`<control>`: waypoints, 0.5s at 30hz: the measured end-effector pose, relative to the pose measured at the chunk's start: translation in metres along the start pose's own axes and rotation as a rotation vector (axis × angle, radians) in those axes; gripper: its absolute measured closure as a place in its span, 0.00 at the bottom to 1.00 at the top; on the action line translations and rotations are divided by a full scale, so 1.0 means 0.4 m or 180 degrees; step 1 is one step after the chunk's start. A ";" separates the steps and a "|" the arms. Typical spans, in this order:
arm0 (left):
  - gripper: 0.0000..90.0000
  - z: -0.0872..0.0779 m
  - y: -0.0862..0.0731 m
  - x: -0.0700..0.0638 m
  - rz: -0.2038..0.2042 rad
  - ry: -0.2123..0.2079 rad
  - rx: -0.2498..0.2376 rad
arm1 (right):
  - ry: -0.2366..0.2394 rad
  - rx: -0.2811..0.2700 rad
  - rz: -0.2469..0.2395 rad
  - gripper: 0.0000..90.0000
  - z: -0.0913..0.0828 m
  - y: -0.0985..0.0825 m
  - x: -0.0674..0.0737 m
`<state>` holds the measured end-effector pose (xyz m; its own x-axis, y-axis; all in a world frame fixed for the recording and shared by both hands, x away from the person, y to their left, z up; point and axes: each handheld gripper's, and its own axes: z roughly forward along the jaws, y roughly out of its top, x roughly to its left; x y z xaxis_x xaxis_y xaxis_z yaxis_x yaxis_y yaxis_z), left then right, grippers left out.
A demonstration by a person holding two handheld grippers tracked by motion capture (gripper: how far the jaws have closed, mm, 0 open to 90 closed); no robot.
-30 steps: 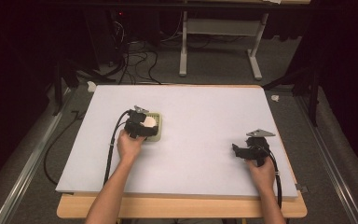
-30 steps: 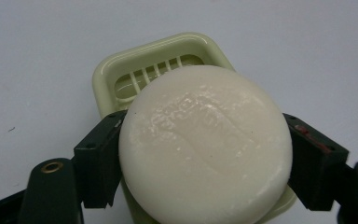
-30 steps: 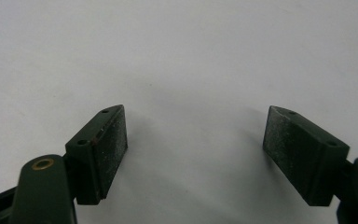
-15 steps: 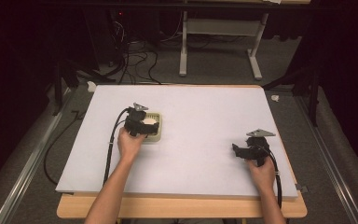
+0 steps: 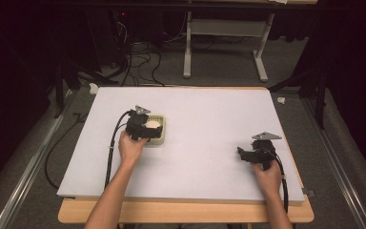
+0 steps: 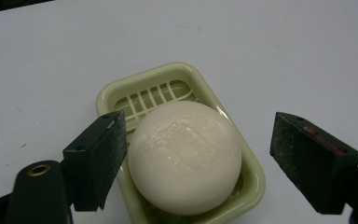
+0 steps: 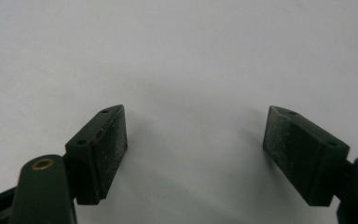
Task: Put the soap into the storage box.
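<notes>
A round white soap bar (image 6: 186,156) lies in a pale green slotted soap dish (image 6: 121,91) on the white table sheet. My left gripper (image 6: 199,135) is open, one jaw on each side of the soap. The left jaw is close to the soap and the right jaw stands well clear. From above, the left gripper (image 5: 142,128) sits over the dish (image 5: 160,139), left of centre, with the soap (image 5: 153,123) showing beside it. My right gripper (image 5: 246,153) rests near the right edge, open, with only bare sheet between its jaws (image 7: 196,140).
The white sheet (image 5: 205,119) covers a wooden table (image 5: 186,214). A black cable (image 5: 112,148) trails from the left gripper towards the table's front. Cables and a stand's legs lie on the floor beyond the far edge.
The left gripper has shifted only slightly over the dish. The right gripper has stayed where it was.
</notes>
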<state>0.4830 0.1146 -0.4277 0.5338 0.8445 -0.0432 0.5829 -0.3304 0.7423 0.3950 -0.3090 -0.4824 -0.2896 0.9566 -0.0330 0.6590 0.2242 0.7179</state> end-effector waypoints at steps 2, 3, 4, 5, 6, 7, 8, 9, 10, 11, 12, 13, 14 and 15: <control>0.22 -0.003 -0.002 0.000 -0.0002 -0.0013 -0.0003 | 0.0001 -0.0003 -0.0006 0.25 0.000 0.000 0.000; 0.22 -0.005 -0.003 0.000 0.0002 -0.0010 -0.0007 | 0.0001 0.0000 -0.0002 0.25 0.000 0.000 0.000; 0.22 -0.011 -0.006 0.001 0.0009 -0.0010 -0.0025 | 0.0000 -0.0001 -0.0003 0.25 0.000 0.000 0.000; 0.22 -0.016 -0.007 0.001 0.0013 -0.0017 -0.0036 | 0.0002 -0.0001 -0.0002 0.25 0.000 0.000 0.000; 0.22 -0.016 -0.007 0.001 0.0013 -0.0017 -0.0036 | 0.0002 -0.0001 -0.0002 0.25 0.000 0.000 0.000; 0.22 -0.024 -0.008 0.000 0.0019 -0.0017 -0.0045 | 0.0002 -0.0001 -0.0003 0.25 0.000 0.000 0.000; 0.22 -0.028 -0.009 0.000 0.0026 -0.0023 -0.0057 | 0.0002 -0.0001 -0.0002 0.25 0.000 0.000 0.000; 0.22 -0.032 -0.009 0.000 0.0036 -0.0027 -0.0067 | 0.0003 0.0000 -0.0002 0.25 0.000 0.000 0.000; 0.22 -0.040 -0.009 -0.001 0.0046 -0.0033 -0.0085 | 0.0003 0.0000 -0.0002 0.25 0.000 0.000 0.000; 0.22 -0.044 -0.009 -0.001 0.0049 -0.0036 -0.0097 | 0.0003 -0.0001 -0.0002 0.25 0.000 0.000 0.000; 0.22 -0.044 -0.009 -0.001 0.0049 -0.0036 -0.0097 | 0.0003 0.0000 -0.0002 0.25 0.000 0.000 0.000; 0.22 -0.054 -0.008 -0.002 0.0061 -0.0045 -0.0123 | 0.0003 -0.0001 -0.0003 0.25 0.000 0.000 0.000; 0.22 -0.054 -0.008 -0.002 0.0061 -0.0045 -0.0123 | 0.0003 -0.0001 -0.0003 0.25 0.000 0.000 0.000; 0.22 -0.064 -0.008 -0.002 0.0076 -0.0052 -0.0146 | 0.0003 0.0000 -0.0003 0.25 0.000 0.000 0.000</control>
<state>0.4651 0.1256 -0.4130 0.5575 0.8294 -0.0357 0.5413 -0.3305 0.7732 0.3950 -0.3091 -0.4824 -0.2909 0.9562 -0.0331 0.6586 0.2252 0.7180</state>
